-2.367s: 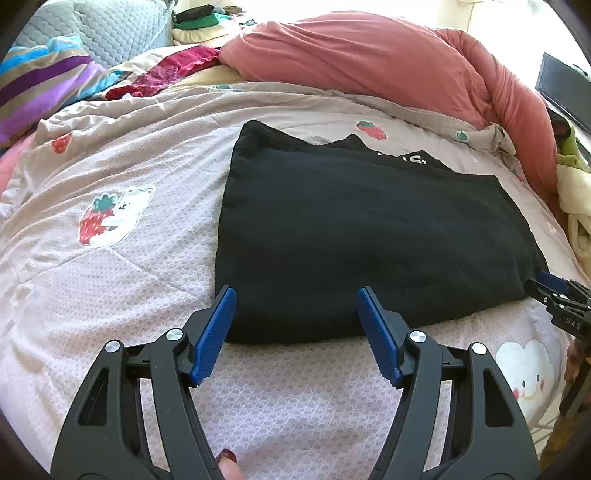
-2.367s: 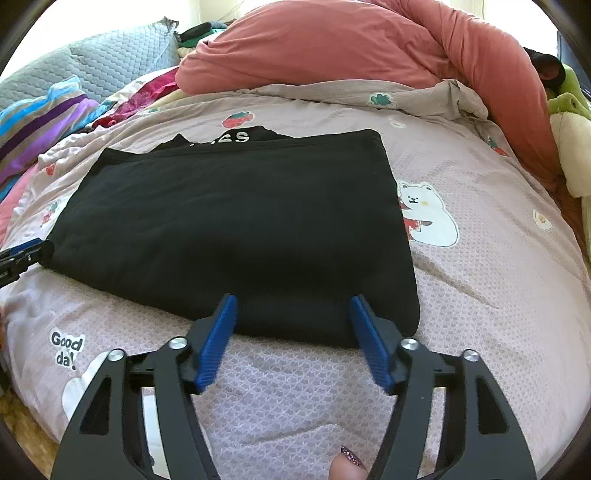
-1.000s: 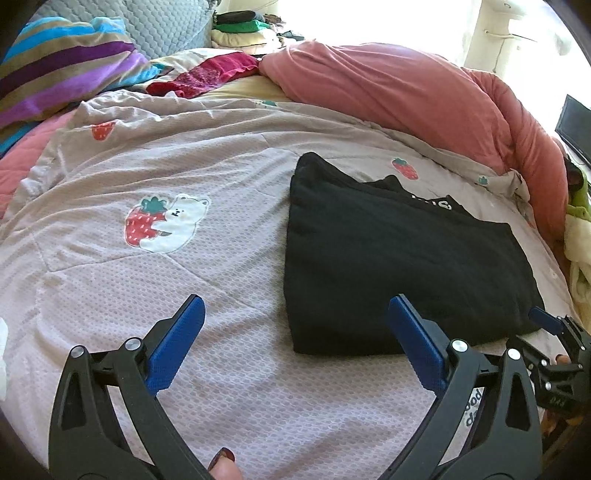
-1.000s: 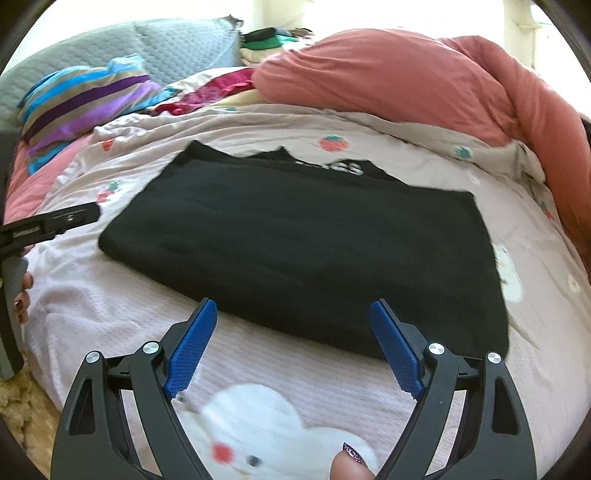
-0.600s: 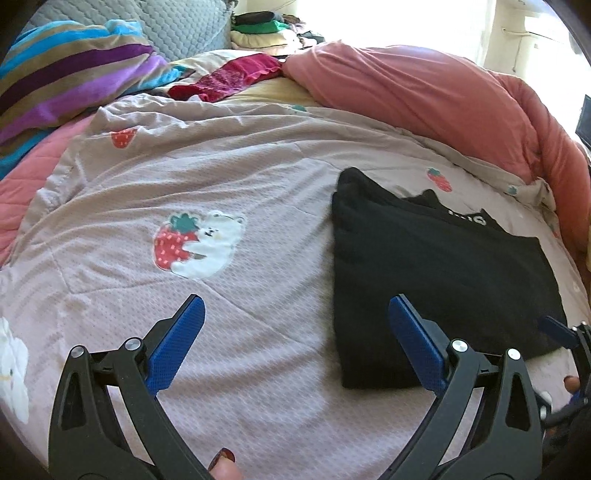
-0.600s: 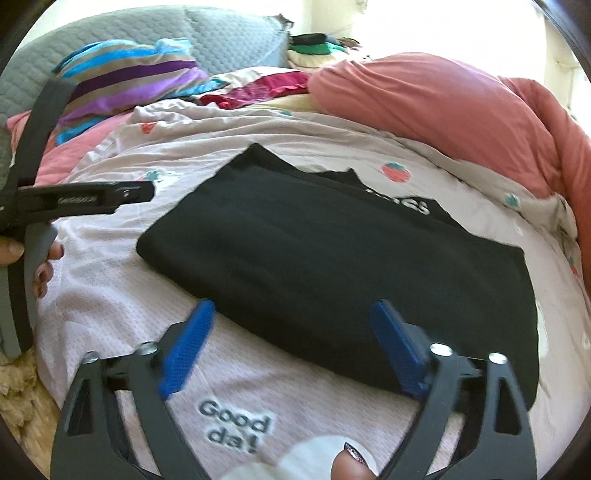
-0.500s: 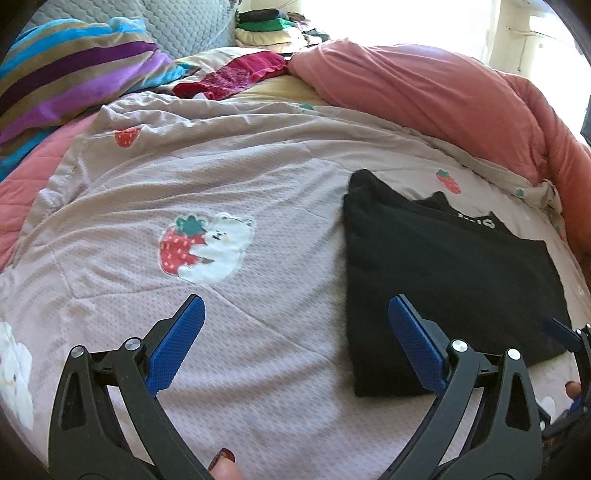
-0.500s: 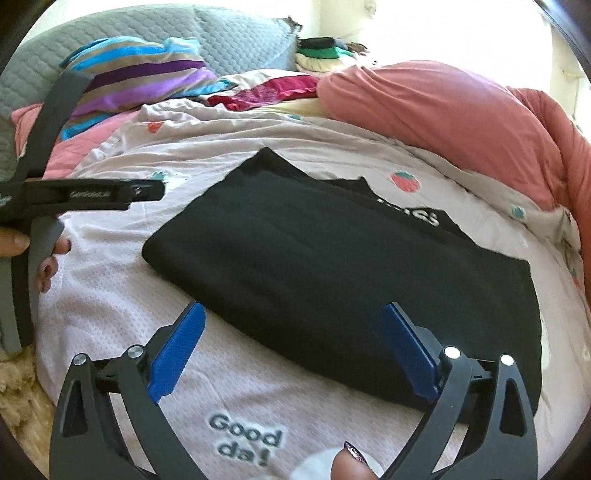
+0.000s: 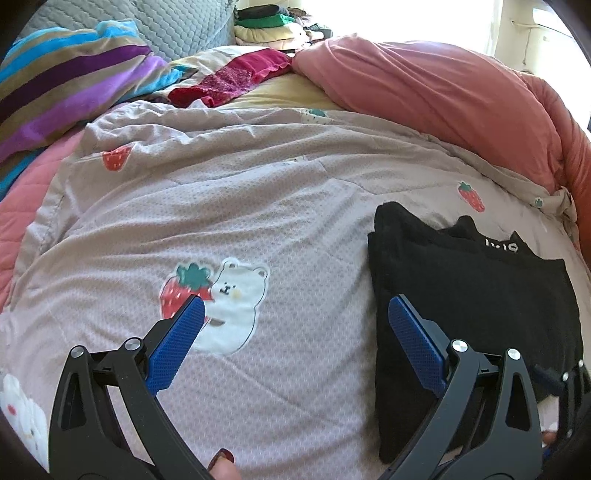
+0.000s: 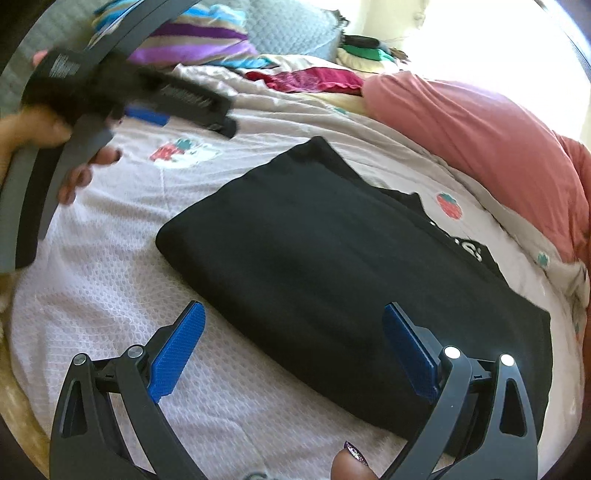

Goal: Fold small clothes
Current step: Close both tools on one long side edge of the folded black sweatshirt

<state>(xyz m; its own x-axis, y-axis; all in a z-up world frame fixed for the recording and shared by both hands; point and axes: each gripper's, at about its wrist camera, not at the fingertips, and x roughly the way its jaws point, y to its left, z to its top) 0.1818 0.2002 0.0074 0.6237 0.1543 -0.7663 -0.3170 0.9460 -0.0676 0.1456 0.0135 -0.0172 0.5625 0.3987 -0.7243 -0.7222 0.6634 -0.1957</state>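
A folded black garment (image 9: 472, 295) with white lettering at its far edge lies flat on the bear-print quilt (image 9: 258, 206). My left gripper (image 9: 295, 314) is wide open and empty, over the quilt just left of the garment's near-left corner. My right gripper (image 10: 291, 321) is wide open and empty, at the garment (image 10: 332, 266) near edge. The left gripper also shows blurred at the upper left of the right wrist view (image 10: 147, 107), held in a hand.
A pink duvet (image 9: 443, 92) is heaped along the far right. Striped pillows (image 9: 66, 81) and a red cloth (image 9: 243, 77) lie at the far left. A stack of folded clothes (image 9: 269, 22) sits at the back. The bed edge (image 10: 14, 369) is near left.
Both grippers swung left: the garment slid to the right in the left wrist view. The left gripper moved up and away to the right view's upper left. Both stayed open.
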